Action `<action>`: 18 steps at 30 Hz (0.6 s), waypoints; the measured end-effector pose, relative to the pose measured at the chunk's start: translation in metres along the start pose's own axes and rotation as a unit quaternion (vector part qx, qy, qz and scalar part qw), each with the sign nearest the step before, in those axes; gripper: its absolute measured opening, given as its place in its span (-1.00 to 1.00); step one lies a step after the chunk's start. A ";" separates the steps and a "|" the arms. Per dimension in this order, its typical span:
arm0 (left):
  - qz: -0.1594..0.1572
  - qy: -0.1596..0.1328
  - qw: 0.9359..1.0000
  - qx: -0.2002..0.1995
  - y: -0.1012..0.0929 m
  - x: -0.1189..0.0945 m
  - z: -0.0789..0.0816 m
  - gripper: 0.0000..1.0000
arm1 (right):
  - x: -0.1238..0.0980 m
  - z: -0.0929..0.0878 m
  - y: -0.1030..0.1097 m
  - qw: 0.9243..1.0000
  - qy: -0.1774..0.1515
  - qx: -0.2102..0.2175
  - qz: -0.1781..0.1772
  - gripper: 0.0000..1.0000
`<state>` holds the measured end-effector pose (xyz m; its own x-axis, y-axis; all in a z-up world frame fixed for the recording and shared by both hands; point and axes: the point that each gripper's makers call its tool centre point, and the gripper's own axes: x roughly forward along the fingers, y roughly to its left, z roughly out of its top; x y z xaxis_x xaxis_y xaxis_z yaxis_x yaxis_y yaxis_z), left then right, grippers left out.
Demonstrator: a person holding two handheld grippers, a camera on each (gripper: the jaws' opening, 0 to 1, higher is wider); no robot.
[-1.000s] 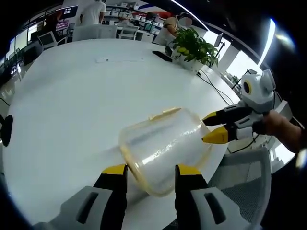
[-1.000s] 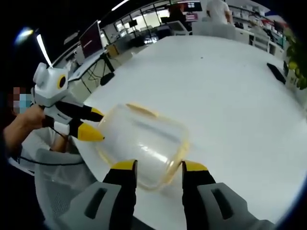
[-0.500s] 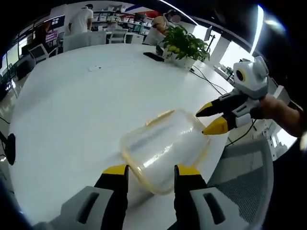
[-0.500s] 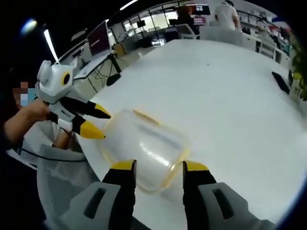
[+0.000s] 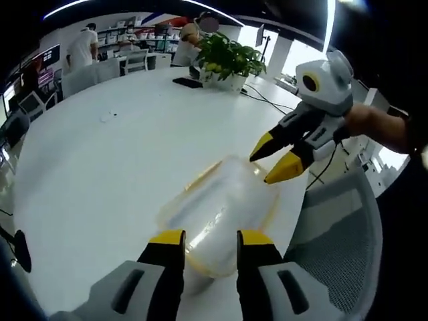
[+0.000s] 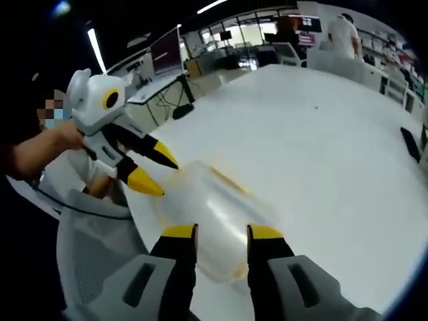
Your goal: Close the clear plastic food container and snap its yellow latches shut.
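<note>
Item: clear container [image 5: 217,214], lid seated, latches unsnapped; we held both grippers, left gripper [image 5: 204,235] and right gripper [image 6: 221,231], spread astride it, pressing due next.

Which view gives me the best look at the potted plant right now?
The left gripper view: the potted plant stands whole at the far side of the white table, leaves and white pot clear. In the right gripper view I cannot make it out; the clear container lies near that view's own tongs.

Big white table [image 5: 120,154], potted plant [image 5: 227,60] at far edge, grey mesh chair [image 5: 341,234], open-plan office w/ desks & monitors behind.
</note>
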<state>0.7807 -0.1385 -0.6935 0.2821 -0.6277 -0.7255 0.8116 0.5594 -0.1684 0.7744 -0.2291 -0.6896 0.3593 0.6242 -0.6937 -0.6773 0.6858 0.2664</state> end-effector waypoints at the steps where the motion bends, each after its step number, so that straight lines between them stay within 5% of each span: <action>1: -0.004 0.001 1.000 0.008 -0.002 0.001 0.001 -0.54 | 0.000 0.001 0.000 1.000 0.000 -0.003 0.002 -0.49; 18: -0.054 0.026 0.992 0.115 -0.020 0.016 0.007 -0.63 | 0.016 0.016 0.005 0.995 0.002 -0.073 0.061 -0.57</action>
<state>0.7723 -0.1640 -0.6967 0.1647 -0.6452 -0.7461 0.9327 0.3479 -0.0949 0.7873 -0.2098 -0.6888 0.2671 0.6977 -0.6647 -0.8023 0.5431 0.2477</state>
